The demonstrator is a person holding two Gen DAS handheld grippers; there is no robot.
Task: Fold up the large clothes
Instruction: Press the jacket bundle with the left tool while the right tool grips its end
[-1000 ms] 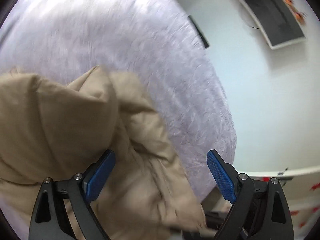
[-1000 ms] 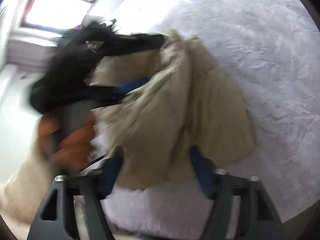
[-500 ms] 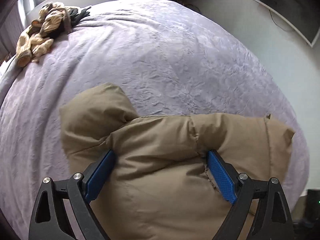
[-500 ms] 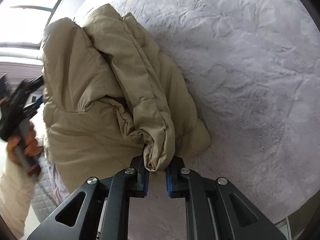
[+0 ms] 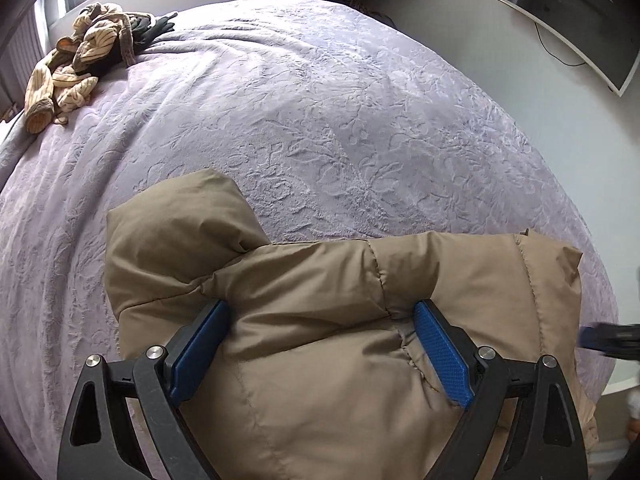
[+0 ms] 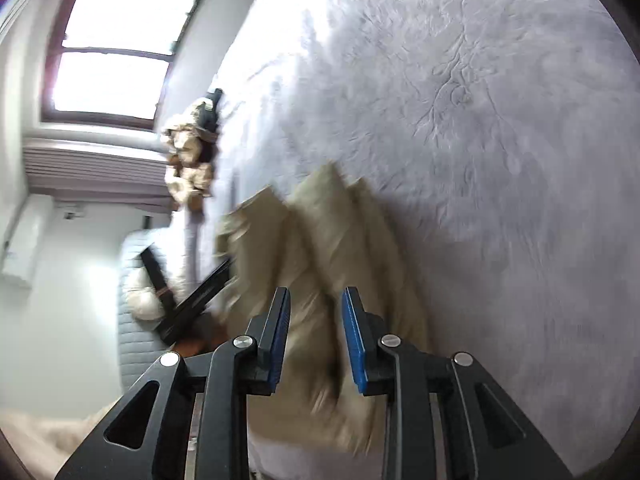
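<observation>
A tan puffy jacket (image 5: pixel 320 320) lies bunched at the near edge of a lavender bedspread (image 5: pixel 320 112). My left gripper (image 5: pixel 320 348) is open, its blue pads wide apart over the jacket's top, gripping nothing. In the right wrist view the jacket (image 6: pixel 340 240) is blurred by motion. My right gripper (image 6: pixel 316 340) is open, its jaws a small gap apart just above the jacket's folds, holding nothing. The right gripper's blurred tip (image 5: pixel 612 338) shows at the right edge of the left wrist view.
A heap of striped beige and black clothes (image 5: pixel 80 64) lies at the bed's far left corner, also in the right wrist view (image 6: pixel 192 152). A wall screen (image 5: pixel 568 12) hangs at the right. A window (image 6: pixel 116 52) is behind the bed.
My right gripper was shut on a jacket fold half a second ago; it has opened, let go and swung. My left gripper has stayed open over the jacket.
</observation>
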